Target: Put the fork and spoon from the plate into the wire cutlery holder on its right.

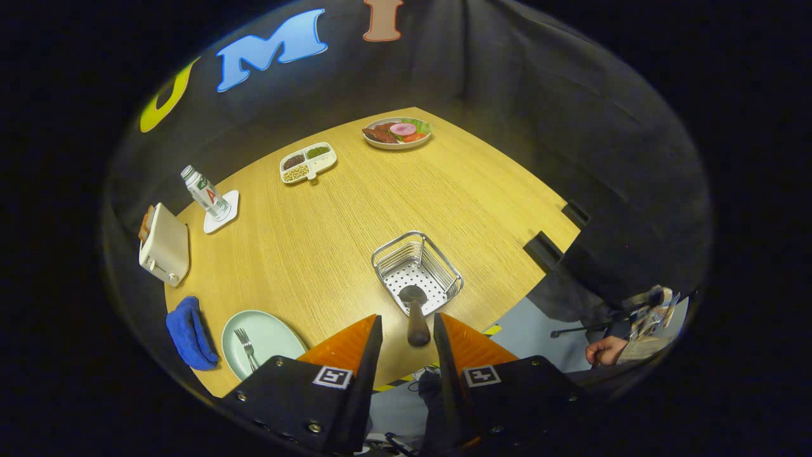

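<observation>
Partly hidden between claw [407,330] fingers, spoon [415,314] above wire holder [417,271].

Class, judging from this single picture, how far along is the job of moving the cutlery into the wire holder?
Done: nothing lies in the wire holder yet. In hand: the spoon hangs between the gripper fingers, just above the holder. Left: the fork lies on the plate.

Fork [246,348] on plate [273,333], holder [417,271] rightward
</observation>
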